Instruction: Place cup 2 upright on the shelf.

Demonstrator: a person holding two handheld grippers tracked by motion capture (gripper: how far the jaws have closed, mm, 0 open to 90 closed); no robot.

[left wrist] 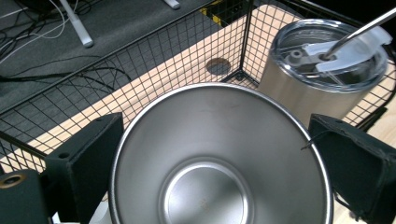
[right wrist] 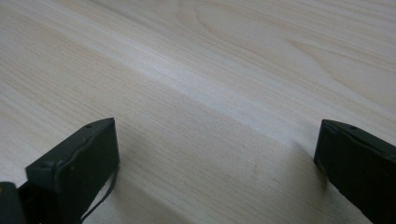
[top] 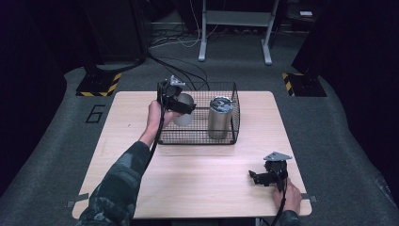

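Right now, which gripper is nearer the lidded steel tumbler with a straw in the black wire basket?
Left. The left gripper holds an open steel cup beside the tumbler; the right gripper rests far off.

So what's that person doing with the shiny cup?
A person's left gripper is clamped on an open steel cup, holding it at the left end of a wire basket on the table. A lidded steel tumbler with a straw stands at the basket's right end. Whether the cup is going in or coming out can't be told. The right gripper rests open on the table, holding nothing.
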